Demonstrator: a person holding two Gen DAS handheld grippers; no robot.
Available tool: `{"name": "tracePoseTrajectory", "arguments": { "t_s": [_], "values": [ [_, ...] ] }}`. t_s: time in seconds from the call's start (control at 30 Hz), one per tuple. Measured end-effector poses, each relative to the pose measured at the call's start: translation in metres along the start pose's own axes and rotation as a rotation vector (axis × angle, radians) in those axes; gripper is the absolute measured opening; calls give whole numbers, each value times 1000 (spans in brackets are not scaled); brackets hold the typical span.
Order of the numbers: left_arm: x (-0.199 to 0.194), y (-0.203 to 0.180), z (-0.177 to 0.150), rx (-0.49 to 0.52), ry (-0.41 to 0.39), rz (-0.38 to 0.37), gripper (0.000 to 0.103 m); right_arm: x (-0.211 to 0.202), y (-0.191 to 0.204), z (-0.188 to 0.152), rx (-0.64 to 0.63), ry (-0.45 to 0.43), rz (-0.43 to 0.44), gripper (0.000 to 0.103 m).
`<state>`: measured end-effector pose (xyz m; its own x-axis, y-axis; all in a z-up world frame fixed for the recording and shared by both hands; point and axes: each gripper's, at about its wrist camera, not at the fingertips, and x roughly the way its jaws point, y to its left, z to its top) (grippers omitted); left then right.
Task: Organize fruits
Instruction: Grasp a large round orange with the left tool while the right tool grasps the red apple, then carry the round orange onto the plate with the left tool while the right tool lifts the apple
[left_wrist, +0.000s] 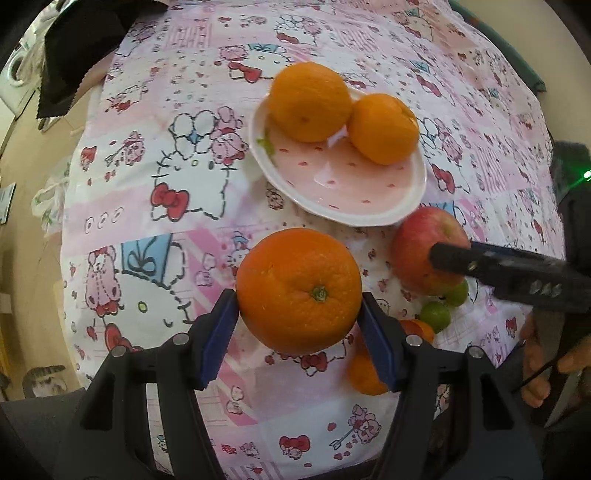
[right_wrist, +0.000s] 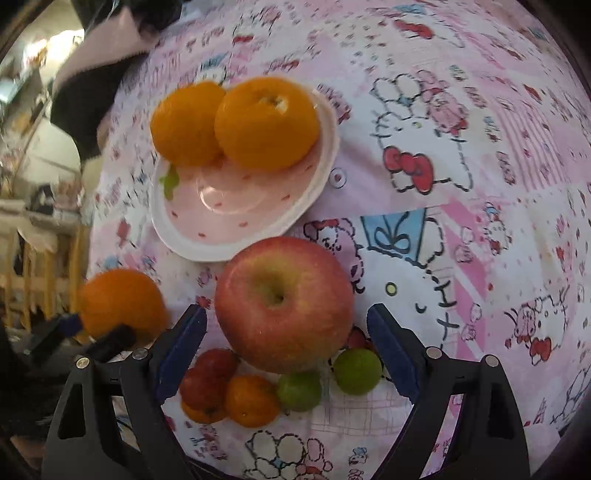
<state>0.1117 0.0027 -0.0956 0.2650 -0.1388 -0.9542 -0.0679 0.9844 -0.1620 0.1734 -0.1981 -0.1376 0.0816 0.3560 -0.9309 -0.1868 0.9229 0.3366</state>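
Left gripper pinches a big orange between its blue pads, near the pink plate. Right gripper is spread wide around a red apple, not squeezing it. Two more oranges sit on the plate's far side.

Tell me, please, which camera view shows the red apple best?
The right wrist view: the apple fills the centre, its stem hollow facing the camera, between the open right tool. In the left wrist view the apple sits at the right edge, partly hidden behind a tool finger.
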Motion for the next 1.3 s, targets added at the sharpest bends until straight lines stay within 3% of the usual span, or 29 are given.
{"name": "tracePoseTrajectory", "arguments": {
  "t_s": [0.3, 0.67, 0.97, 1.3],
  "values": [
    [1, 1, 5, -13, -2, 4, 62, 37, 11, 5, -52, 59, -75, 91],
    [3, -3, 6, 10, -11, 2, 62, 44, 13, 6, -65, 54, -78, 87],
    [-1, 1, 7, 8, -38, 15, 61, 18, 0, 0, -9, 8, -7, 87],
    [-12, 0, 10, 13, -90, 26, 61, -32, -15, -7, 46, -122, 71, 87]
  ]
}}
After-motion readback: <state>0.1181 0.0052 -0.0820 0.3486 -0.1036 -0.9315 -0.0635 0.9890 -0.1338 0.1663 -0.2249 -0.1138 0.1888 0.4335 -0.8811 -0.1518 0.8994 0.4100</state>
